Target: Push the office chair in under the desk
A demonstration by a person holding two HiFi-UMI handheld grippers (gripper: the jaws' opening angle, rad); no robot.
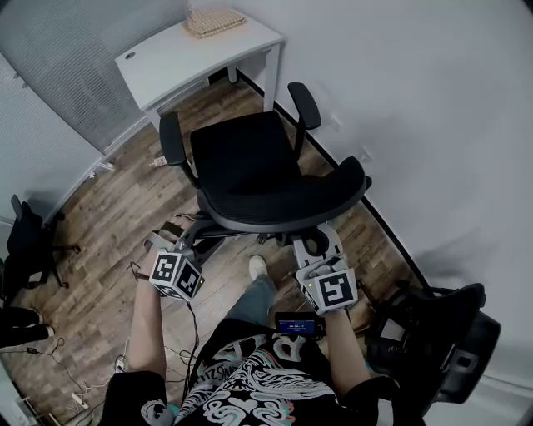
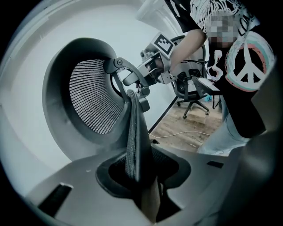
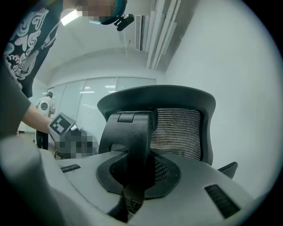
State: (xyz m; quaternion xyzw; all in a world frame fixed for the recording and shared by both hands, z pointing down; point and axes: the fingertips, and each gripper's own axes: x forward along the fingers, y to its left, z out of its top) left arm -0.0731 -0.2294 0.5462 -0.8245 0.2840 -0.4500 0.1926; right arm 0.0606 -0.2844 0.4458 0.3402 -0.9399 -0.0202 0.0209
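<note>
Closest under the head camera is the person's printed shirt (image 1: 241,387), with both forearms reaching forward to the grippers. Ahead of them the black office chair (image 1: 250,166) stands on the wooden floor (image 1: 108,225) with its back to the person and its seat facing the white counter (image 1: 191,54) in the corner. The whole seat shows in the open, short of the counter's front edge, and the right armrest (image 1: 304,104) is near the counter's leg.

The left gripper (image 1: 185,237) has its jaws partly closed on the left edge of the mesh backrest (image 2: 132,132), which runs straight down between them. The right gripper (image 1: 318,243) is pinched more narrowly on the black support bracket (image 3: 130,132) behind the backrest, level with it.

A woven mat (image 1: 215,21) lies on the counter. Two other black chairs stand well apart from this one, one at the left wall (image 1: 25,250) and one at lower right (image 1: 441,341).
</note>
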